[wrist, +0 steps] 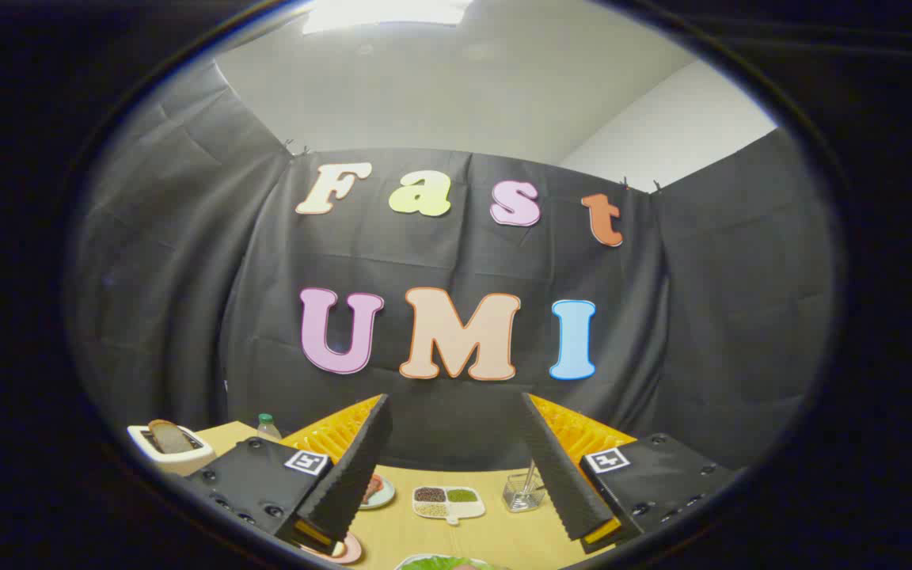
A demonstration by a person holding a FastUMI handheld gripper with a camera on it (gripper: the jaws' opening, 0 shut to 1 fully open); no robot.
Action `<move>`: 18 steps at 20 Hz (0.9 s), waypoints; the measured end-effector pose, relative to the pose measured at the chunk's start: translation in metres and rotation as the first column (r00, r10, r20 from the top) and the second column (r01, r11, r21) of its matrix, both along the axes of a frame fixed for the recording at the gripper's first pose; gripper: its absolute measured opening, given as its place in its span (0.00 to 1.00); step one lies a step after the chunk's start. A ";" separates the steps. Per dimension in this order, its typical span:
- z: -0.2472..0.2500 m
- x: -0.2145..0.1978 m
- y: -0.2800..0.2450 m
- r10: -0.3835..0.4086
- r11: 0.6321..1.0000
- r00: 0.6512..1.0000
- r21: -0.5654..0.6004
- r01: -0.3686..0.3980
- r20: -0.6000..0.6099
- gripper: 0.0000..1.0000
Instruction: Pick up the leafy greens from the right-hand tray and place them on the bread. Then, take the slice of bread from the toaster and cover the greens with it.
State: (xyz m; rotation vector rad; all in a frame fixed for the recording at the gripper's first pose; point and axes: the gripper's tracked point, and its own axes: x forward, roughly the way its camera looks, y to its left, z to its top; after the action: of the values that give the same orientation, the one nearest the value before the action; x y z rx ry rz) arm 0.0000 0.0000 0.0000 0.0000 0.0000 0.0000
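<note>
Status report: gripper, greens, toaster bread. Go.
Gripper open, nothing held, raised above the table. Greens low between the fingers. Bread slice in the toaster. Nothing in the way.

wide gap between fingers (345, 483); divided dish (448, 503), glass (523, 491) beyond.

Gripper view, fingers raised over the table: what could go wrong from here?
The gripper is open and holds nothing. Small items crowd the wooden table under it: a divided white dish of grains and a clear glass cup; a descent could knock them. The brown bread slice sits deep in the white toaster, so gripping it may slip.
</note>
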 end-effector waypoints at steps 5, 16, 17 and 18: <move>-0.009 0.009 0.003 0.026 1.000 1.000 0.017 -0.026 -0.015 1.00; -0.026 0.011 0.002 0.042 0.999 0.998 0.021 -0.041 -0.039 1.00; -0.029 0.011 0.001 0.043 0.999 0.998 0.023 -0.042 -0.045 1.00; -0.034 0.011 0.000 0.047 0.999 0.997 0.027 -0.046 -0.055 1.00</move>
State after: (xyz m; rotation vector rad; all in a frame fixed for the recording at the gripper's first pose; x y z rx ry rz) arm 0.0107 -0.0002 -0.0341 0.0256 0.0554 0.0463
